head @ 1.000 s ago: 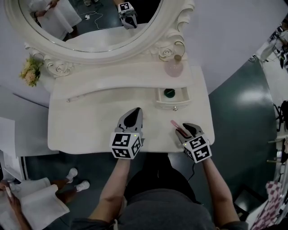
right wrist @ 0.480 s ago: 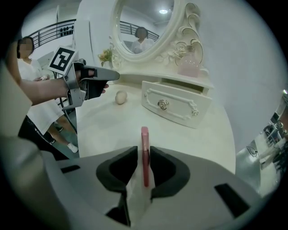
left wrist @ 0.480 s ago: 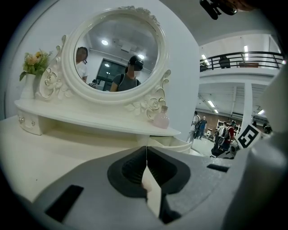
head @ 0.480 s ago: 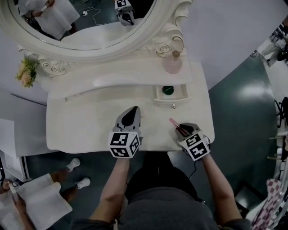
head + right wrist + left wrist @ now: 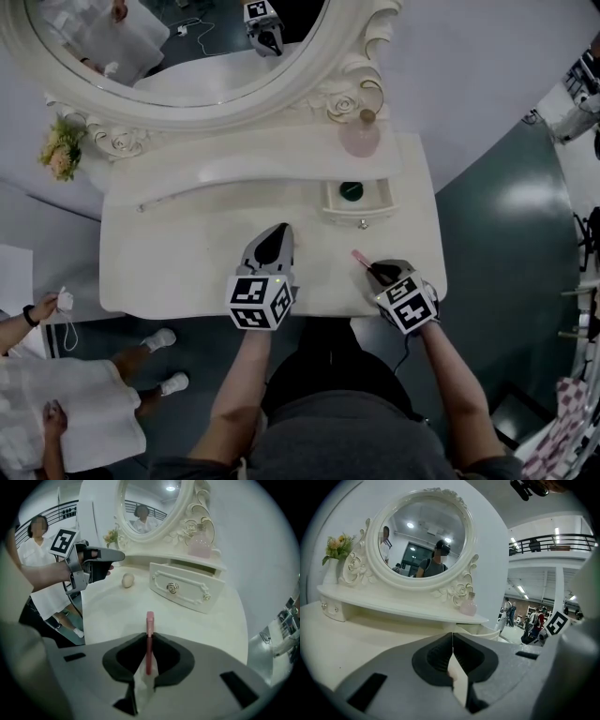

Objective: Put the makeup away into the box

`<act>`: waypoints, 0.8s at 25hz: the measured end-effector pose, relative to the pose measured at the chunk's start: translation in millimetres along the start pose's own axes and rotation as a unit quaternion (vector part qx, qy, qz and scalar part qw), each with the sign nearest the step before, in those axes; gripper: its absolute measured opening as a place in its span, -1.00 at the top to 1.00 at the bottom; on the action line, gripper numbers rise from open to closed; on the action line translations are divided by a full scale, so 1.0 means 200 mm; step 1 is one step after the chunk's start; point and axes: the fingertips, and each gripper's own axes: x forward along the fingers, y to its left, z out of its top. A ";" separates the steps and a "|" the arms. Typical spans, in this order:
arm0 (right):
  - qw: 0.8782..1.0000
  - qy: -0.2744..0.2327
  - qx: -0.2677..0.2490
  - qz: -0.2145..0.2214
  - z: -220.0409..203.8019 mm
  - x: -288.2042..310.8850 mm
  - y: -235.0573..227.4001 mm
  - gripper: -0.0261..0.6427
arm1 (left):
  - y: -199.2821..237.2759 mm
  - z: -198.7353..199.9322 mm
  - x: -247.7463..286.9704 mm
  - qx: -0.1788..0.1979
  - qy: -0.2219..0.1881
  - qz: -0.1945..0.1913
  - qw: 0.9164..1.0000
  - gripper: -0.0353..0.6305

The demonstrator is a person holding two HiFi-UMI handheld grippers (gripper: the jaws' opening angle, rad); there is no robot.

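Jaws of right gripper [image 5: 149, 637] are closing on slim pink makeup stick [image 5: 149, 619], pinching it at front right of white dressing table [image 5: 187, 262], tip aimed twd small open white drawer [image 5: 187, 590]. Nearby, left gripper [image 5: 453, 639] hovers w/ jaws pressed together, empty.

- Lower right of centre, I see my right gripper [image 5: 376, 270], its jaws closing on a pink makeup stick [image 5: 360, 256].
- My left gripper [image 5: 279, 232] is left of it, over the white dressing table [image 5: 178, 253].
- Above them, the open drawer [image 5: 362, 219] holds a green thing [image 5: 352, 190].
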 end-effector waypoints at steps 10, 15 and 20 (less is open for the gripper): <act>0.999 -0.031 0.011 0.006 0.06 -0.08 0.00 0.78 | 0.02 0.02 -0.01 0.000 -0.004 0.009 1.000 0.87; 0.998 -0.070 0.007 -0.004 0.19 -0.19 -0.06 0.78 | 0.02 0.04 -0.01 0.001 -0.010 0.009 1.000 0.87; 0.994 -0.105 0.003 -0.019 0.33 -0.29 -0.13 0.78 | 0.01 0.06 -0.02 0.003 -0.012 0.009 1.000 0.87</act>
